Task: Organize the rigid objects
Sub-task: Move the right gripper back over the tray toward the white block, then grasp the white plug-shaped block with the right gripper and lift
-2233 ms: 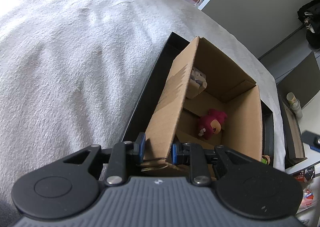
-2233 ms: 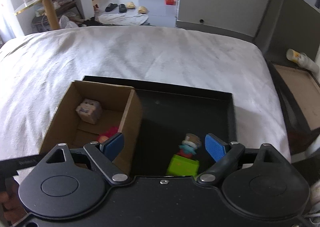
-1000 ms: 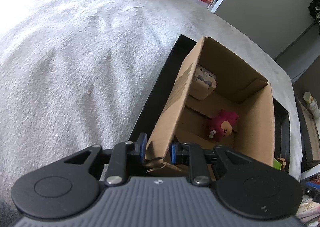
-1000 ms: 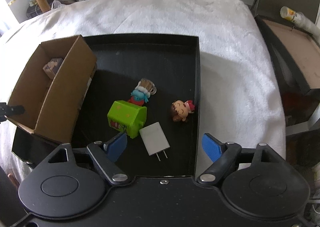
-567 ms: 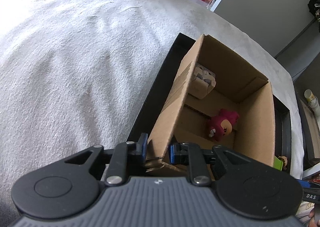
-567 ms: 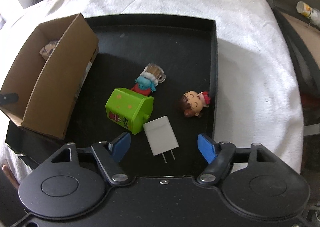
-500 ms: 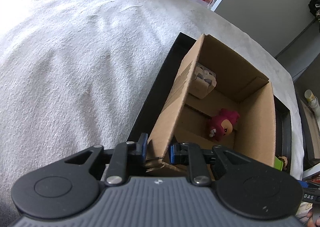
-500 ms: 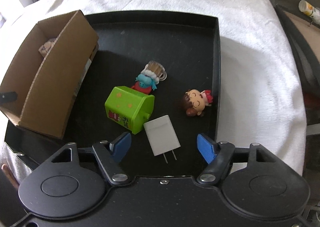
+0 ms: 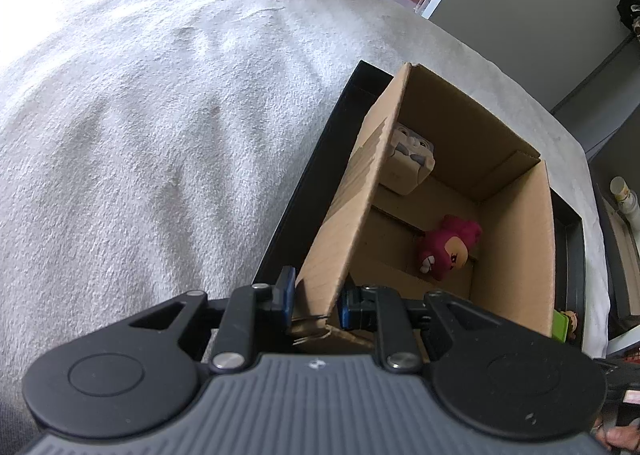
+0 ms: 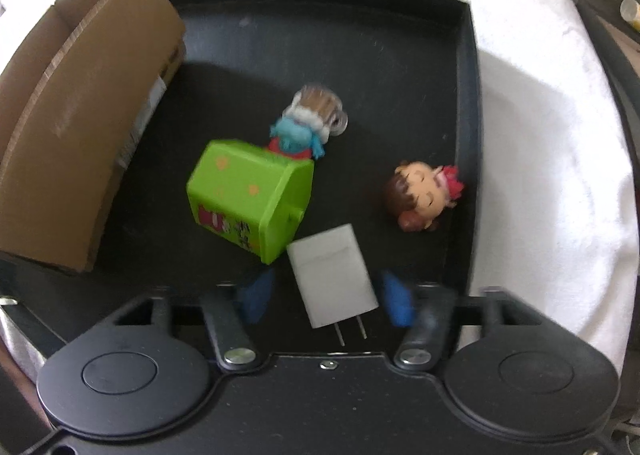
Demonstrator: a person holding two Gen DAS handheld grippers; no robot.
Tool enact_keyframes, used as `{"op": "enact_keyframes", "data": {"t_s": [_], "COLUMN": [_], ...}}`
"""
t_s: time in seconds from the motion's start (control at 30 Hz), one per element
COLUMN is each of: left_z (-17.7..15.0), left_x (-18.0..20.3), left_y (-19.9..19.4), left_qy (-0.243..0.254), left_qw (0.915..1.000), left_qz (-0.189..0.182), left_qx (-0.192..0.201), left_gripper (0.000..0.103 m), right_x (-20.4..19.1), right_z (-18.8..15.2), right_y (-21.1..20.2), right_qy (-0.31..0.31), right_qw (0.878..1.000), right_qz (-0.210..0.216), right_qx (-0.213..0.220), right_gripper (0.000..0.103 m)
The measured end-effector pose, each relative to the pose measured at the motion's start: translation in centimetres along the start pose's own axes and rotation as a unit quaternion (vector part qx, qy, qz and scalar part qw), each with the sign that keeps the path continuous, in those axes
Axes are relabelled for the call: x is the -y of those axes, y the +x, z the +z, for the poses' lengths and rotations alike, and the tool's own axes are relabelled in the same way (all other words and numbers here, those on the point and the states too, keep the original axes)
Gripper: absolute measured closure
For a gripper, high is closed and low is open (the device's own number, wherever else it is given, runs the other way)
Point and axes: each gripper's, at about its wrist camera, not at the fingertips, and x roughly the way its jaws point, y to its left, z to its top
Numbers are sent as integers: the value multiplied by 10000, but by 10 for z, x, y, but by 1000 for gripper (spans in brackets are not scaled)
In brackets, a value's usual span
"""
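**A:** What have you got on the left wrist view, starting from the left edge?

**B:** The white blanket (image 9: 140,115) fills the left and upper part of the frame. Right of centre I see the black tray (image 9: 308,179) edge, and the cardboard box (image 9: 516,247) stands in it. My left gripper (image 9: 314,305) at bottom centre is clamped tight on the near corner of the box wall, one blue pad on each side of the cardboard. Inside the box, a pale cube toy (image 9: 408,165) sits against the upper wall, and a dark pink plush figure (image 9: 448,247) lies lower right on the floor of the box.

**A:** And the right wrist view?

**B:** The same cardboard box (image 10: 80,127) is at the left edge, on the black tray (image 10: 400,35). Toward the middle lies a green house-shaped toy (image 10: 248,191), tipped on its side, with a small blue-and-red figure (image 10: 300,131) touching its upper corner. Just below and right of the green toy is the white charger plug (image 10: 332,275), prongs pointing at the bottom of the frame. Further right, near the tray's rim, lies a brown-haired doll figure (image 10: 420,195).

**A:** Has the right tool got anything?

**B:** My right gripper (image 10: 326,299) is at lower centre, its jaws closing with the charger plug between them. The blue fingers (image 10: 256,295) are blurred, and I see a gap on each side of the plug, so nothing is gripped.
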Motion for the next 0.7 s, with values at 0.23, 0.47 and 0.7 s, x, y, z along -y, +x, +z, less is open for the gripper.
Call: {"op": "enact_keyframes", "data": {"t_s": [0.23,0.47,0.7], "left_z": [0,0,-3], "left_x": [1,1,1], "left_y": [0,-1,-2], "left_qy": [5,8,4], "left_qw": [10000,10000,10000], "left_qz": [17,26,20], "left_qx": [1,17,1], "left_gripper": [83,83,82], "right_x": [-5,0,-1], "right_z": [-3,1,10], "right_y": [-10,-31,-54], "right_qy": [-69,66,111], "right_qw": [10000,9998,9991], "right_qz": [55,17,-9], "right_qx": [12,194,414], "right_gripper": [67,67,67]}}
